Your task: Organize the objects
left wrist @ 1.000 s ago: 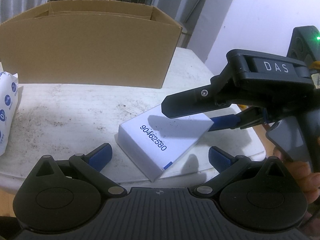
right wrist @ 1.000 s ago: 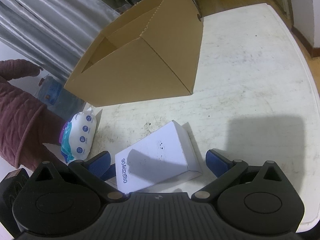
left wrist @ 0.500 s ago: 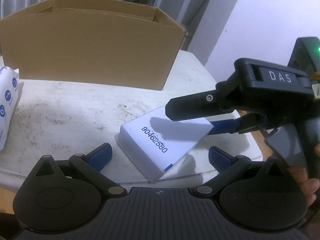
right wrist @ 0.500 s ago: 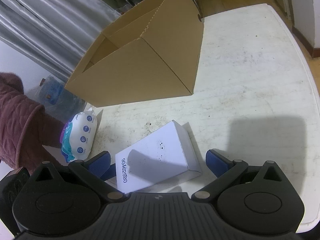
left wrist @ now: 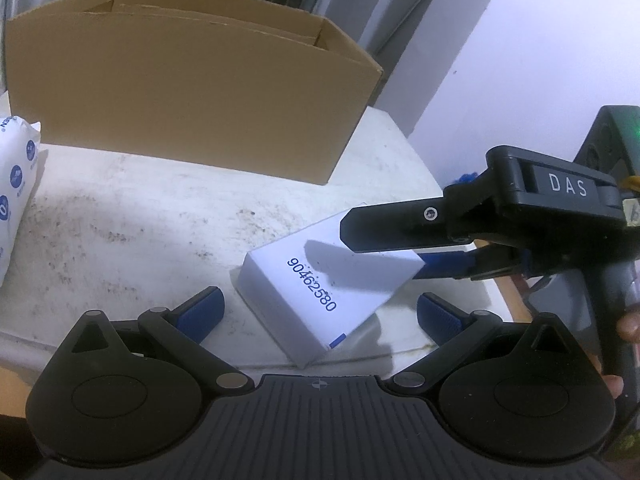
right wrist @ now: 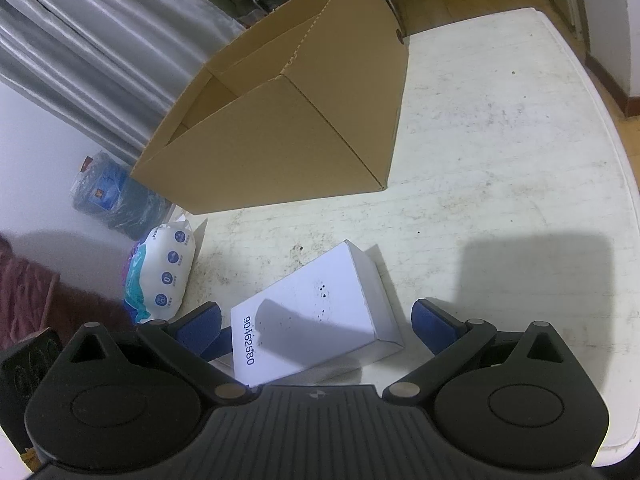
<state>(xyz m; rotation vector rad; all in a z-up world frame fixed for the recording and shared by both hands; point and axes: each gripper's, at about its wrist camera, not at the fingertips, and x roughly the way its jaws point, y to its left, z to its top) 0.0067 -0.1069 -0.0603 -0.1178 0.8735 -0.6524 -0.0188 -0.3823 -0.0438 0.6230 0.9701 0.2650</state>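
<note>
White box (right wrist: 316, 316) lies flat on table (right wrist: 500, 168), near edge, in front of carton (right wrist: 288, 136). Right gripper (right wrist: 316, 322) spread wide, straddling box w/o touching. Left gripper (left wrist: 320, 312) also spread, holding nothing. Wipes pack (right wrist: 164, 276) beside.

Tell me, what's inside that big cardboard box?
Looking into the cardboard box from the right wrist view, only bare inner walls and folded flaps show. Its floor is hidden behind the near wall, so anything lying low cannot be seen.

Stained white table (right wrist: 500, 152), silver curtain (right wrist: 80, 40), wooden floor (right wrist: 448, 0).
</note>
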